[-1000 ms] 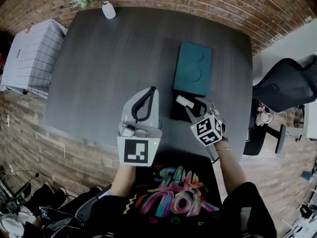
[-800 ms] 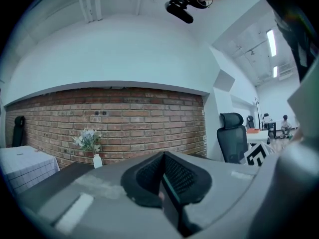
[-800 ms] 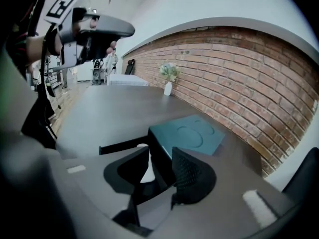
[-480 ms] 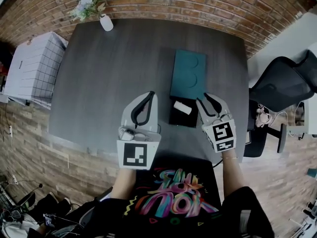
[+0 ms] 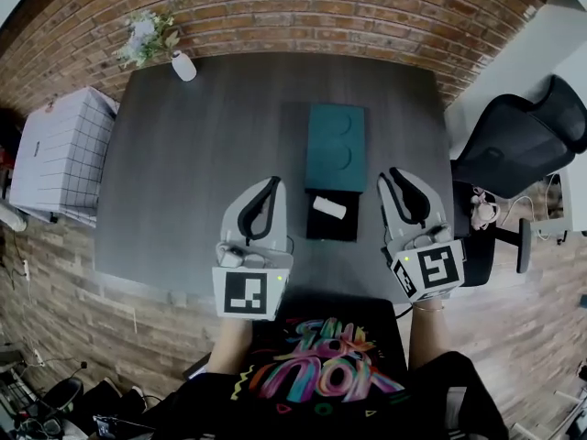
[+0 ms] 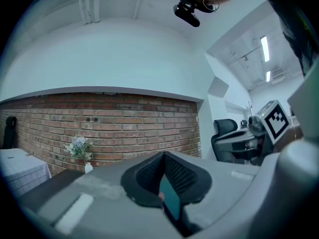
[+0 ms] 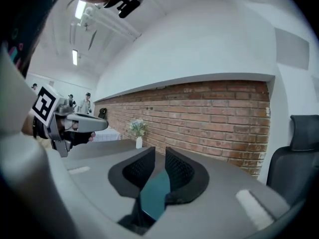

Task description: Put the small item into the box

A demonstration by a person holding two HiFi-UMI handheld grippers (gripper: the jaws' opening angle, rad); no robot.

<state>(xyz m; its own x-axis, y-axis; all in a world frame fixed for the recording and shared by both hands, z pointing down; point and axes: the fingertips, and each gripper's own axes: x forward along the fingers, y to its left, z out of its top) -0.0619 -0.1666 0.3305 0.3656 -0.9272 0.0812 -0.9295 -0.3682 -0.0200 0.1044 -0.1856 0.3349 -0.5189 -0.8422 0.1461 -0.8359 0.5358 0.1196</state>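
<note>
Head view alone shows small item in box, left gripper closed, right gripper narrowing, empty.

Head view: high over table, steeply down. Gripper views: low over table, level, sharing brick wall behind it.

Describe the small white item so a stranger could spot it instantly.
On the dark table, near the person's edge, an open black box sits next to a teal slab. The small white item lies slanted inside that box, the only pale thing against its dark interior.
</note>
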